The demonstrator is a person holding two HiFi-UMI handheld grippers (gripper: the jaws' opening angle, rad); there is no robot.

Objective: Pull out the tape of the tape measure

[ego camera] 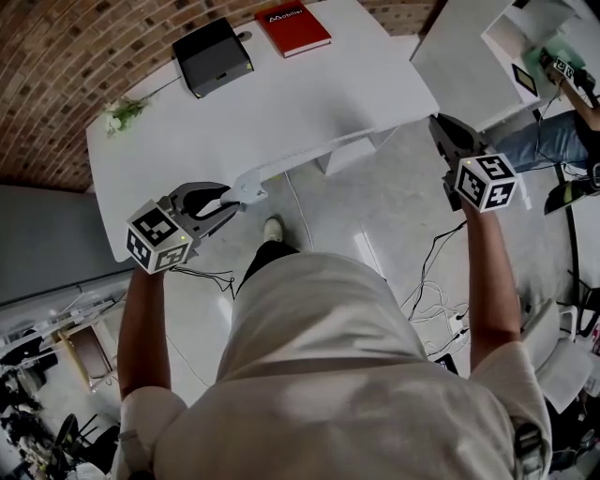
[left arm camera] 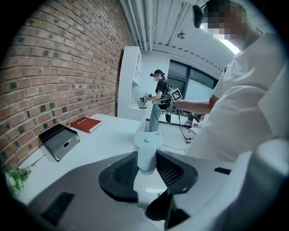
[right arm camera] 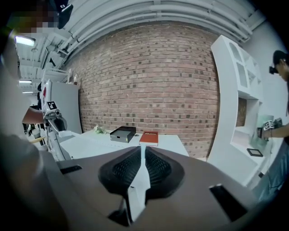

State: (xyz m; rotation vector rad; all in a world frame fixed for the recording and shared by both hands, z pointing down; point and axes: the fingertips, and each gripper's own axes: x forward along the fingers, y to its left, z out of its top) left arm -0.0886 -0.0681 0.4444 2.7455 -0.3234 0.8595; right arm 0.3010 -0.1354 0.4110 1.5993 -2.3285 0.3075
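Observation:
In the head view my left gripper [ego camera: 228, 197] is shut on the white tape measure case [ego camera: 247, 190], just off the white table's [ego camera: 309, 94] front edge. Seen from the left gripper view, the case [left arm camera: 147, 151] stands upright, pinched between the two black pads. A thin white tape [ego camera: 319, 155] runs from it along the table edge towards my right gripper [ego camera: 439, 125]. The right gripper view shows its jaws closed on the tape [right arm camera: 141, 180], seen edge-on. The left gripper [right arm camera: 56, 122] shows far off at the left in that view.
On the table lie a black box [ego camera: 213, 56], a red book [ego camera: 292, 28] and a small flower sprig [ego camera: 122, 112]. A white shelf unit [ego camera: 487, 47] stands at the right, with another person [ego camera: 553, 136] beside it. Cables [ego camera: 431, 281] trail on the floor.

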